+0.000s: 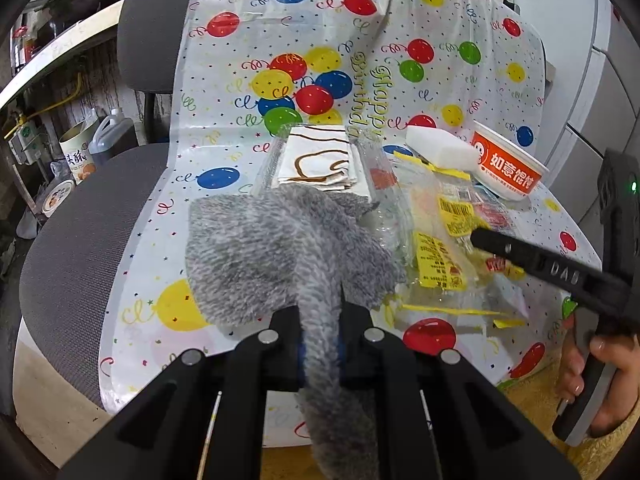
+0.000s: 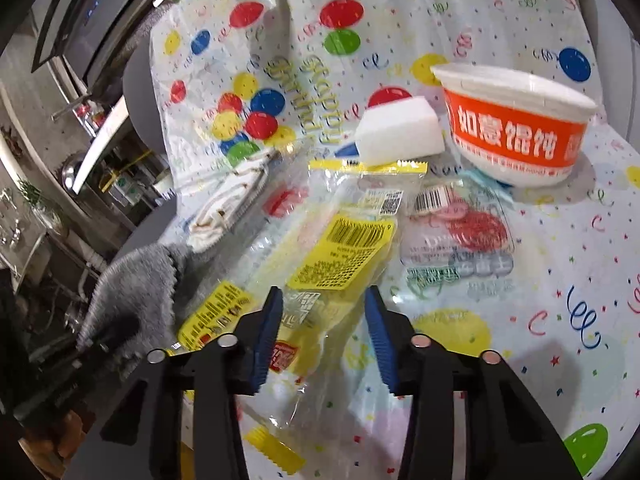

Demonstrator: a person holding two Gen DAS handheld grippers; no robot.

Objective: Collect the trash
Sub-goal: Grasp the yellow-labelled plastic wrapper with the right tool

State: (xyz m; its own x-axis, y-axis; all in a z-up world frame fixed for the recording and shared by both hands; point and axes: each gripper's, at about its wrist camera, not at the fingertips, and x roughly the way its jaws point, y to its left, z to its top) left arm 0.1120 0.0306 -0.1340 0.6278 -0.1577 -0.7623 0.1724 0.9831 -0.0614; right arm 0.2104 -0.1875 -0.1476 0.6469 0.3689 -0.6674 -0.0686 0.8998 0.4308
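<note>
**Fingers: left clamped on the cloth, right parted over the wrapper**

Your left gripper (image 1: 320,316) had its fingers pinched tight on the grey cloth (image 1: 280,248), which fanned out ahead over the balloon-print sheet (image 1: 224,92). Your right gripper (image 2: 324,320) stood with its blue pads (image 2: 269,332) apart – the clear yellow-labelled wrapper (image 2: 340,256) lay between them, and neither pad pressed on it.

The wrapper sat near the middle of the sheet, its lower end reaching toward the front edge. A second clear packet (image 2: 460,232) lay just beside it on the right. Beyond that, the sheet ran bare to its right edge, leaving open room there. On the left the cloth crowded the wrapper, with a folded white napkin (image 1: 320,160) behind.

The white and orange bowl (image 2: 516,128) stood upright at the back right – you could not see its inside. A white foam block (image 2: 400,136) lay just left of it.
</note>
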